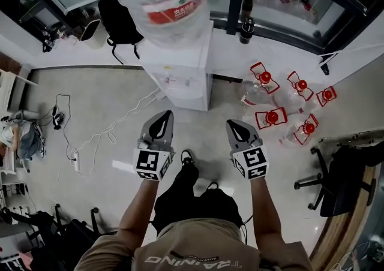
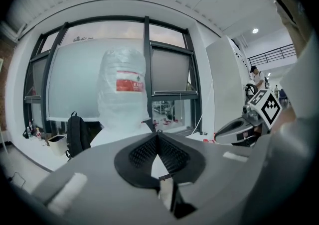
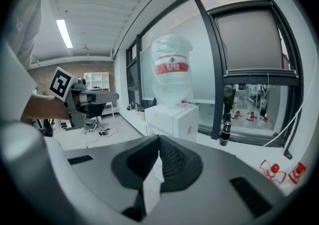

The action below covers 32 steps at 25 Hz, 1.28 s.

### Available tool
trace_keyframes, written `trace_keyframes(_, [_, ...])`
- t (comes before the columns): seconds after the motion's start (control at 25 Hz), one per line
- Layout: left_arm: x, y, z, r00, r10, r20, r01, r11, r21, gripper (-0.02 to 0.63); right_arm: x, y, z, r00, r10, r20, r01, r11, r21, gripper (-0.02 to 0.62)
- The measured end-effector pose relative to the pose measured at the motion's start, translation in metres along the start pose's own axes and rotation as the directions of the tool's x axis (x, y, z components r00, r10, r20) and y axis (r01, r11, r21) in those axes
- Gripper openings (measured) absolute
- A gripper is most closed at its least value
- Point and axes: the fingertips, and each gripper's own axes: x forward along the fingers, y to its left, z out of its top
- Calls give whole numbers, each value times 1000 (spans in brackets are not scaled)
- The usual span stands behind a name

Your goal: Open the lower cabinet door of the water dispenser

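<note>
A: Door, any sight of it?

B: Hardly. Head view: dispenser (image 1: pixel 183 81) seen from steeply above, white front squeezed to a short strip, door seam not to be made out. Both gripper views: lower half of the cabinet hidden behind grey gripper bodies.

A: Place of the dispenser?

B: On the floor against the window wall, ahead of both grippers and well apart from them.

A: Grippers?

B: Left gripper (image 1: pixel 163 114): tips pressed together, nothing pinched. Right gripper (image 1: pixel 235 123): likewise pressed together at the tips, empty. Dark ribbed pads, smooth grey shells, a marker cube on each.

A: Containers?

B: Jug (image 1: pixel 162 0) upturned on the dispenser top. Clear plastic, cloudy and crinkled in look, red label. Far end cut off by the frame edge, fill level impossible to judge. Floor jugs (image 1: pixel 273 114) clustered to the right of the dispenser, clear with red caps and red handles, contents unclear. Dark sill bottle (image 1: pixel 246 27) upright on the window ledge.

A: Rest?

B: Black backpack (image 1: pixel 120 21) slumped against the wall, left of the dispenser. White cable (image 1: pixel 96 138) looping over pale floor. Black chair (image 1: pixel 336 180) at right, partly cut off.
</note>
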Motion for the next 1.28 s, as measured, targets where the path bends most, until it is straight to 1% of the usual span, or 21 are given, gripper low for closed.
trace_keyframes(0.16, [48,21,-77,1000,11,-1,-11,1000,-23,2,78,-27,-60,1000,-15,15,15,1000,-14,9])
trace_keyframes(0.32, [84,31,-156,999,9,-31,-11,998,-55,2,137,-46,-128,1000,-19,-7,19,999,26,9])
trace_keyframes(0.52, [118,42,-234,999,21,-23,-23,997,-67,2,199,-62,-207,999,7,-34,-6,1000,20,9])
trace_keyframes(0.68, [139,50,-290,999,33,5,-32,997,-66,2,243,-75,-259,1000,-4,-23,4,1000,5,9])
trace_keyframes(0.84, [163,54,-331,997,62,42,-59,996,-69,2,276,-87,-297,999,-32,7,33,999,-18,9])
trace_keyframes(0.92, [171,53,-345,996,76,54,-71,994,-85,2,288,-92,-315,999,-35,15,35,999,-29,9])
trace_keyframes(1.04, [173,46,-361,995,63,83,-51,989,-138,2,304,-94,-336,999,-25,27,26,999,-41,9])
trace_keyframes(1.08, [172,42,-365,995,53,89,-41,990,-138,2,308,-94,-342,999,-23,33,24,999,-48,9])
trace_keyframes(1.2, [169,35,-376,995,51,92,-44,996,-75,2,318,-92,-352,999,-13,51,17,997,-71,9])
trace_keyframes(1.28, [166,32,-383,995,55,89,-49,997,-64,2,321,-89,-358,999,-6,51,10,997,-79,9])
